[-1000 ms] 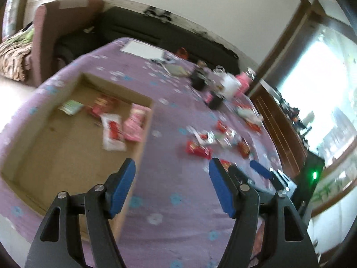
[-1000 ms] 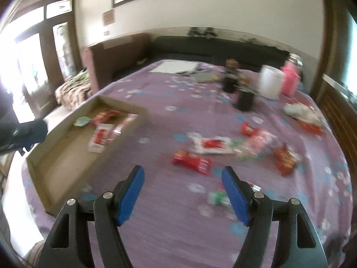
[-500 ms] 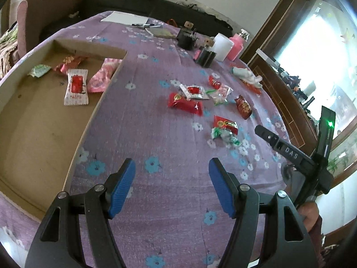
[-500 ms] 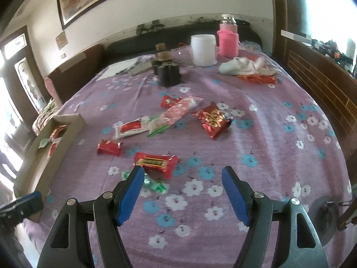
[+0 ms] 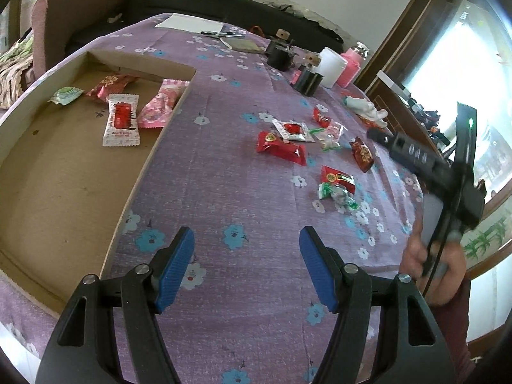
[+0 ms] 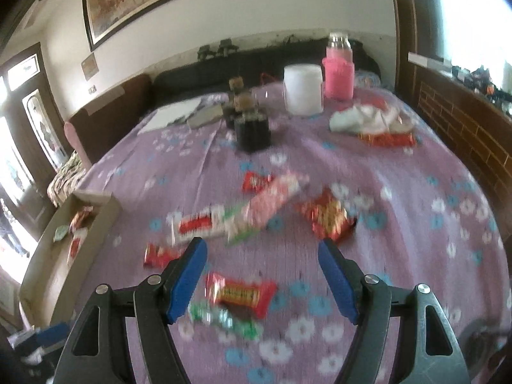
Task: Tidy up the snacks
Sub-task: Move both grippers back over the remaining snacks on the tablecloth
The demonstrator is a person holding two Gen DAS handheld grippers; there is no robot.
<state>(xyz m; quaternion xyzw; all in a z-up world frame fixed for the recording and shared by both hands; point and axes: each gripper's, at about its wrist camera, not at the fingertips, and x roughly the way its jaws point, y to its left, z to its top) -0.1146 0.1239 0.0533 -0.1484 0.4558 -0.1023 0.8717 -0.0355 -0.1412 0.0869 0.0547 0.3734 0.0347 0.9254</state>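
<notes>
A shallow cardboard box [image 5: 150, 153] lies on the purple flowered tablecloth at the left and holds several snack packets, among them a white and red one [image 5: 121, 120]. Loose snacks lie to the right: a red packet [image 5: 281, 148], a red bar [image 5: 337, 178] and a green candy [image 5: 337, 196]. My left gripper [image 5: 246, 267] is open and empty above bare cloth beside the box. My right gripper [image 6: 262, 280] is open and empty, low over the red bar [image 6: 240, 292] and the green candy [image 6: 224, 318]. The box [image 6: 38, 275] shows at the left of the right wrist view.
At the table's far side stand black holders [image 6: 252, 131], a white jar [image 6: 303, 89], a pink bottle [image 6: 339, 73], papers [image 5: 188, 22] and a white cloth [image 6: 361, 120]. A dark sofa runs behind. A wooden sill is at the right.
Both grippers have moved forward and lower over the table. The right gripper has closed in on the red bar and green candy. Both stay open.
</notes>
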